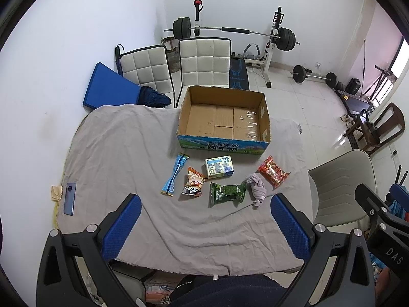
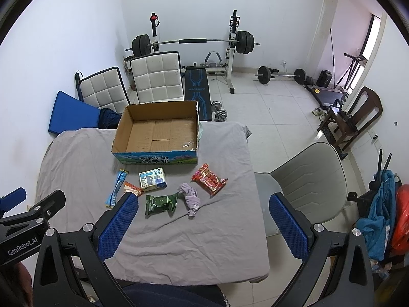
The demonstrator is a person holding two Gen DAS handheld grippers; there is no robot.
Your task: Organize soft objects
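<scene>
An open cardboard box [image 1: 224,120] [image 2: 156,130], bare inside, stands at the far side of a grey-clothed table [image 1: 122,153] [image 2: 204,230]. In front of it lie a long blue packet [image 1: 175,174] [image 2: 116,188], a panda snack bag [image 1: 194,184], a white tissue pack [image 1: 219,166] [image 2: 152,179], a green wipes pack [image 1: 227,193] [image 2: 161,203], a crumpled lilac cloth [image 1: 256,188] [image 2: 190,197] and a red snack bag [image 1: 273,171] [image 2: 209,179]. My left gripper [image 1: 204,211] and right gripper [image 2: 204,211] hover open over the near table edge, nothing between their fingers.
A phone [image 1: 70,198] lies at the table's left edge. A grey chair [image 2: 306,179] stands right of the table, two white chairs [image 1: 202,61] behind it. A barbell rack [image 2: 194,42], a bench and dumbbells fill the floor beyond. A person's dark clothing shows below.
</scene>
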